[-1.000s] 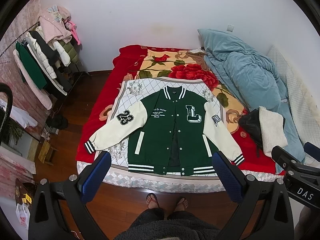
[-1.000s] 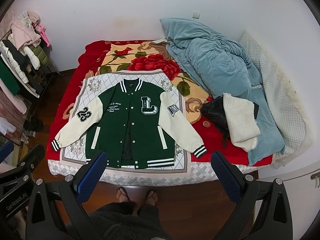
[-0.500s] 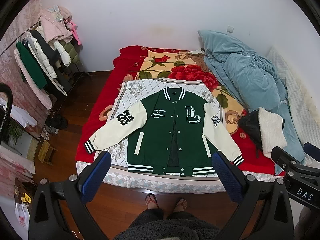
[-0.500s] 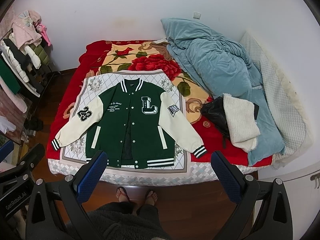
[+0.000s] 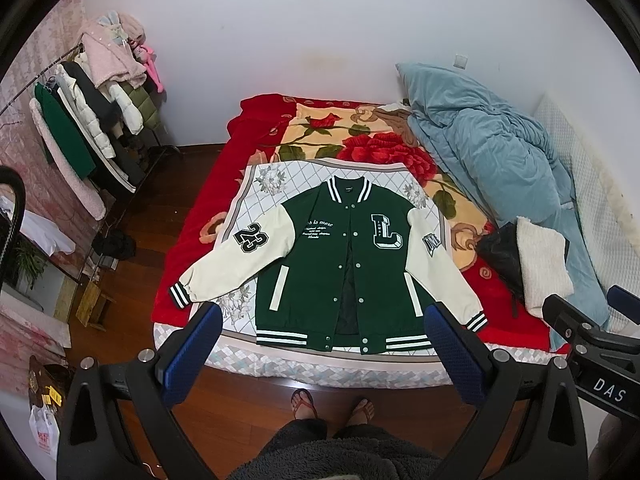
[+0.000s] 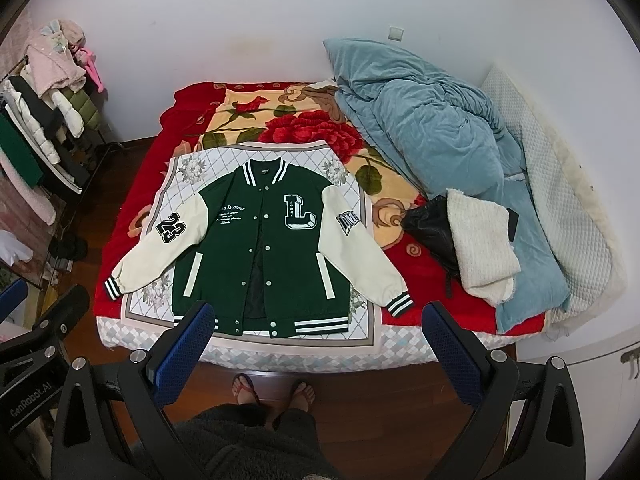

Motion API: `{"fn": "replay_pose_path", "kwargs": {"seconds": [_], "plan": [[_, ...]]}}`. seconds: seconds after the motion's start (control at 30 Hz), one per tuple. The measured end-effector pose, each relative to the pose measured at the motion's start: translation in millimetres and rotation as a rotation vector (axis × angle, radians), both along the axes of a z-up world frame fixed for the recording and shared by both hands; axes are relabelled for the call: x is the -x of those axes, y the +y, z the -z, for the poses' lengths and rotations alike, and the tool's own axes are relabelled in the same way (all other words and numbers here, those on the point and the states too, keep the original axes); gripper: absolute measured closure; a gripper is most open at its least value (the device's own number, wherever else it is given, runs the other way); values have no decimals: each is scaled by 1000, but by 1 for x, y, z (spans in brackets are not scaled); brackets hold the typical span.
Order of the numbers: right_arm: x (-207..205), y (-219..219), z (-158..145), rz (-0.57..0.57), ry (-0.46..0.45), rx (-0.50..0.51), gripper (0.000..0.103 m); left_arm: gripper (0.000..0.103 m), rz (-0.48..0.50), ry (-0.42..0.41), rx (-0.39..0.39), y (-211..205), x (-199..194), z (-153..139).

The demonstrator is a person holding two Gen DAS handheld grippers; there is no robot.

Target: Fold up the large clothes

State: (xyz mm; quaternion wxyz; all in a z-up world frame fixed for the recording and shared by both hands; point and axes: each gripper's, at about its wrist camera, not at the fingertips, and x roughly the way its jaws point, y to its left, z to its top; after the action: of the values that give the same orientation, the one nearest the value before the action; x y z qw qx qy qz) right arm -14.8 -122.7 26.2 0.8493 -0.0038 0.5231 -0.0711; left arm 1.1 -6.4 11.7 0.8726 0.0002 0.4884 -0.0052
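A green varsity jacket (image 5: 344,256) with cream sleeves lies flat, front up and partly unsnapped, on a white quilted cloth (image 5: 256,200) at the foot of the bed; it also shows in the right wrist view (image 6: 260,248). Both sleeves spread out and down. My left gripper (image 5: 320,320) is open and empty, held high above the bed's near edge. My right gripper (image 6: 316,320) is open and empty at the same height, to the right of the left one.
A blue duvet (image 5: 492,152) and a white towel (image 5: 544,260) over a black bag (image 5: 500,252) lie on the right of the bed. A clothes rack (image 5: 88,120) stands at the left. The person's feet (image 5: 332,404) stand on the wooden floor.
Both views have shifted very slightly; the jacket has not moved and both grippers stay open.
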Motion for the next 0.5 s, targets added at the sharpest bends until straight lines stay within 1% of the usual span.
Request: {"fn": "replay_pose_path", "kwargs": {"seconds": [0.5], "plan": [[2, 0, 1, 0, -1, -2, 0, 0, 1, -3, 0, 0, 0, 0]]}}
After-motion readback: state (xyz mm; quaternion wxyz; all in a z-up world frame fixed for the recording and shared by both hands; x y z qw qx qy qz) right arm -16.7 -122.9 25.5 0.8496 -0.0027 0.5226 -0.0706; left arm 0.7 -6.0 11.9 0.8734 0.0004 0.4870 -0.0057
